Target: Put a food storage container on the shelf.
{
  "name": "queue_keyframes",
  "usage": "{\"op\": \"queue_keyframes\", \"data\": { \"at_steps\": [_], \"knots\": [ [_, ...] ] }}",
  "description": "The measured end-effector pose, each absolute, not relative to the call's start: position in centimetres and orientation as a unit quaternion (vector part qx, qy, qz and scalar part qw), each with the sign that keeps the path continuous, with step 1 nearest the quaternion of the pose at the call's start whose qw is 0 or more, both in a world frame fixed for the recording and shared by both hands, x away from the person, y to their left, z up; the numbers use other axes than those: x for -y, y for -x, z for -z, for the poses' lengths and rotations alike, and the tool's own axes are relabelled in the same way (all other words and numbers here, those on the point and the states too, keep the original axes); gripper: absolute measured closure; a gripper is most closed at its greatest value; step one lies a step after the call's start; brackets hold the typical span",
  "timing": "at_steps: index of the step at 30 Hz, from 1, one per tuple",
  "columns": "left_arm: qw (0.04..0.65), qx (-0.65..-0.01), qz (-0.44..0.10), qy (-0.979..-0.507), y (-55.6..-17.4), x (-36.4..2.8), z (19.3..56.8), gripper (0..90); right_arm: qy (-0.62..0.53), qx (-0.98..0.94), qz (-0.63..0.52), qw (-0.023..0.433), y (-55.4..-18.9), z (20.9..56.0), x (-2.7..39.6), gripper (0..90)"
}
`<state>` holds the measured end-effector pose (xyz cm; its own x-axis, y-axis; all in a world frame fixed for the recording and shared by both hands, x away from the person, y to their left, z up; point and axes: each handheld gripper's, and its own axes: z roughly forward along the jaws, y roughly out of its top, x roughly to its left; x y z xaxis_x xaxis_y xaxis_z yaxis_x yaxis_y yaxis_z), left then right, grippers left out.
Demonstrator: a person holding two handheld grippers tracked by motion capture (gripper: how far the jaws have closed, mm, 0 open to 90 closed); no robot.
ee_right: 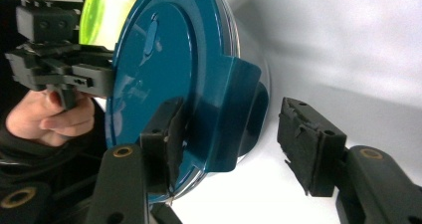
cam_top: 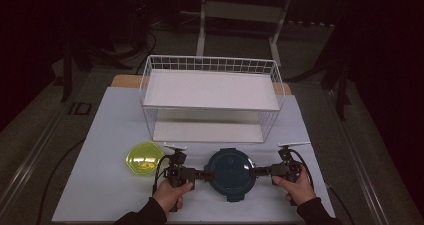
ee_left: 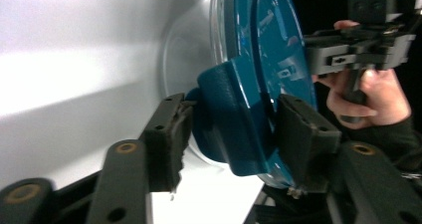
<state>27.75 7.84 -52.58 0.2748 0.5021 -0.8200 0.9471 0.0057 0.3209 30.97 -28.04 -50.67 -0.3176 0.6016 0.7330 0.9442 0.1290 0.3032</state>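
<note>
A round container with a teal lid [cam_top: 231, 171] lies at the front middle of the white table. My left gripper [cam_top: 209, 175] reaches its left side and my right gripper [cam_top: 254, 172] its right side. In the left gripper view the left gripper [ee_left: 231, 129] is open, and the teal side latch [ee_left: 234, 119] nearly fills the gap between its pads. In the right gripper view the right gripper [ee_right: 229, 134] is open around the opposite latch [ee_right: 234, 114]. One pad lies against the lid top [ee_right: 159, 64] and the other stands clear of the latch.
A white wire rack [cam_top: 210, 90] with two shelves stands behind the container at mid table. A yellow-green lid [cam_top: 142, 158] lies left of the left gripper. The table's front edge is close under both hands. Dark floor surrounds the table.
</note>
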Motion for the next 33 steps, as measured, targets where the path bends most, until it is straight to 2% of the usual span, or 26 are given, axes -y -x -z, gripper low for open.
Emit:
{"op": "queue_keyframes", "data": {
  "at_steps": [2,12,23,25,27,30,33],
  "knots": [
    [0.452,-0.548,0.258,-0.655,-27.8,-7.9,52.8,47.5,0.542,0.706,0.383,0.248,-31.1,50.9,28.2,50.4],
    [0.453,-0.540,0.270,-0.656,-28.1,-8.1,53.0,48.6,0.559,0.678,0.385,0.281,-31.2,51.4,28.4,52.4],
    [0.459,-0.537,0.264,-0.657,-27.2,-7.9,52.0,50.4,0.562,0.692,0.379,0.248,-30.3,50.4,28.1,54.6],
    [0.461,-0.538,0.249,-0.661,-27.2,-7.6,51.2,53.7,0.559,0.703,0.378,0.225,-30.0,49.9,28.1,64.5],
    [0.455,-0.534,0.234,-0.673,-27.5,-7.4,50.5,55.0,0.560,0.720,0.359,0.198,-29.7,49.0,27.5,64.2],
    [0.451,-0.526,0.211,-0.690,-27.4,-7.0,49.8,54.8,0.563,0.709,0.364,0.217,-30.1,49.5,27.9,64.5],
    [0.448,-0.522,0.209,-0.695,-27.4,-6.9,49.6,54.8,0.558,0.711,0.368,0.217,-30.0,49.6,28.1,64.6]
  ]
}}
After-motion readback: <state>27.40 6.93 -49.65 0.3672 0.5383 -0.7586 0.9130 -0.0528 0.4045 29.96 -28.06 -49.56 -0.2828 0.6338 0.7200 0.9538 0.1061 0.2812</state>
